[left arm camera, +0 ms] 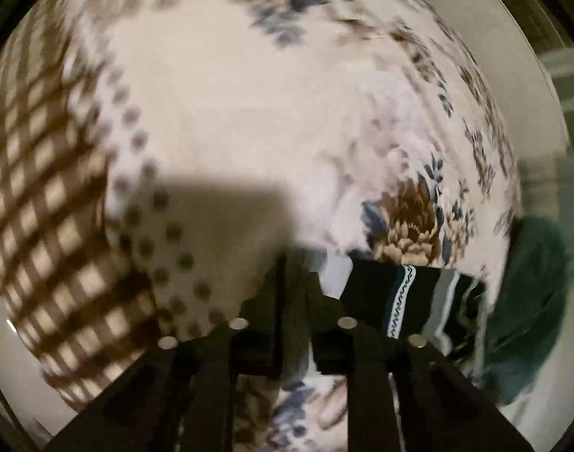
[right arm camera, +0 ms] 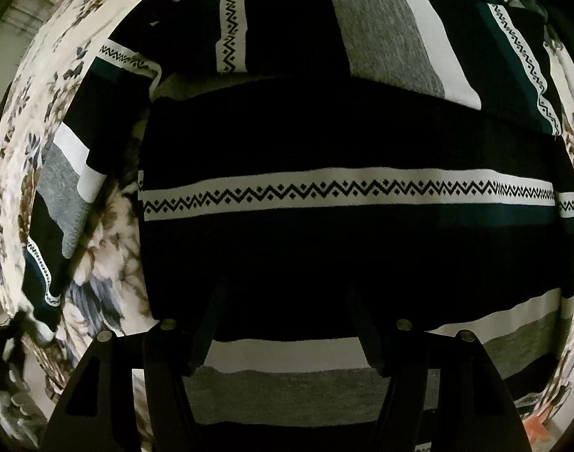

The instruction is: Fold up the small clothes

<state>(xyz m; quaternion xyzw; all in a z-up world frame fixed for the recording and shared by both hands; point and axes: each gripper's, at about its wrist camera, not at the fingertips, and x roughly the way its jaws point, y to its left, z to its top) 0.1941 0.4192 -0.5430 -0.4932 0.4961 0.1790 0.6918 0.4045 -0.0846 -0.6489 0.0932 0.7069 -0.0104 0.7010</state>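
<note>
A black sweater [right arm camera: 324, 188] with white zigzag bands and grey and white stripes lies spread on a floral bedspread [right arm camera: 110, 256]; its sleeves lie folded across the top and left. My right gripper [right arm camera: 287, 301] points straight down over the sweater's body, open, with only the dark knit under its fingers. In the left wrist view, which is blurred, the sweater [left arm camera: 399, 297] shows at the lower right. My left gripper [left arm camera: 300, 301] has its jaws close together on a grey ribbed strip of cloth [left arm camera: 298, 342], seemingly an edge of the sweater.
The bedspread [left arm camera: 249, 113] has a brown checked border [left arm camera: 53, 207] at the left. A dark green cloth [left arm camera: 531, 301] lies bunched beside the sweater at the right edge of the bed. Pale floor [left arm camera: 512, 56] shows beyond the bed.
</note>
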